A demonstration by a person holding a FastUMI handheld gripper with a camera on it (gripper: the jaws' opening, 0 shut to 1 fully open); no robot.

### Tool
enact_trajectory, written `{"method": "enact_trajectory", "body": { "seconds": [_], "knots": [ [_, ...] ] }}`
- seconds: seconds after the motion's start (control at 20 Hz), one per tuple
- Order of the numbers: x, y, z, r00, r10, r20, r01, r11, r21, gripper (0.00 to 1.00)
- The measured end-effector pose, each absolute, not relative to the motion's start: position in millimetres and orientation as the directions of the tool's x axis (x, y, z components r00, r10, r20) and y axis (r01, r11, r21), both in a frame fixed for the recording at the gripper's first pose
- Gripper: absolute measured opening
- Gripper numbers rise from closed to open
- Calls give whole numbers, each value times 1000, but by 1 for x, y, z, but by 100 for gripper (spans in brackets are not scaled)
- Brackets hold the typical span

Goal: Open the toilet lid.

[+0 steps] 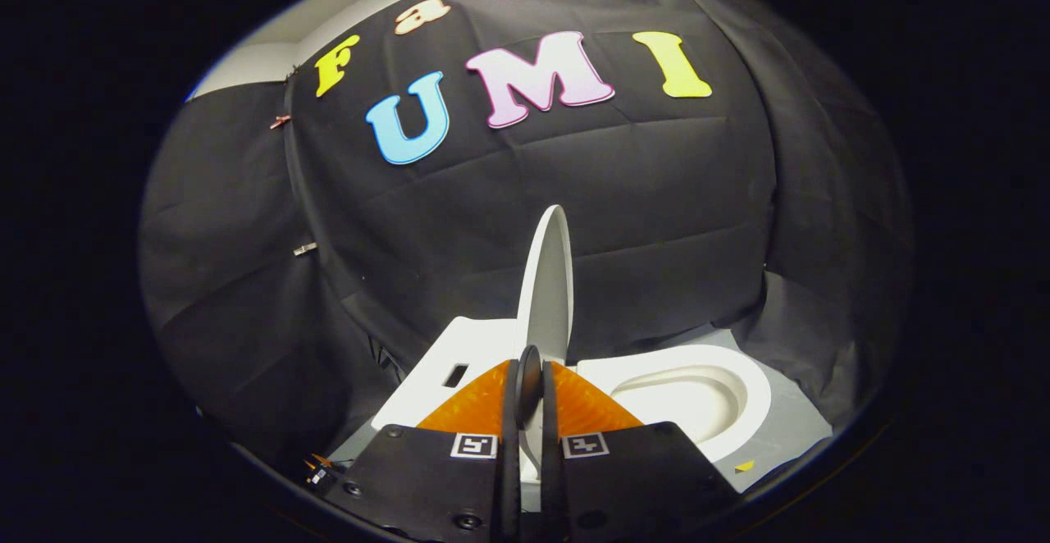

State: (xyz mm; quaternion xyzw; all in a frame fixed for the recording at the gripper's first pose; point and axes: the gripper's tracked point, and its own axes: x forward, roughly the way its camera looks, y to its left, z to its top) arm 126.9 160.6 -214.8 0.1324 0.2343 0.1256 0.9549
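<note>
The white toilet lid [548, 280] stands raised and nearly upright, seen almost edge-on, between the flat back part of the toilet [459, 354] on the left and the open bowl [689, 395] on the right. My gripper [530, 379] sits at the lid's lower near edge. Its two fingers [513, 412] are drawn close together with only a thin slot between them. The lid's white rim runs down into that slot, so both fingers appear pressed on it. The hinge is hidden behind the fingers.
Black cloth walls close in behind and on both sides of the toilet. A pale grey floor board [787, 428] lies under the bowl on the right, with a small yellow marker [744, 466] on it.
</note>
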Motion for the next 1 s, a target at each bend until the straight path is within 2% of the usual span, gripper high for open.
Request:
{"method": "enact_trajectory", "body": {
  "seconds": [0.4, 1.0],
  "knots": [
    [124, 222, -208, 856, 317, -409, -251, 946, 207, 14],
    [120, 284, -214, 837, 359, -414, -327, 933, 148, 14]
  ]
}}
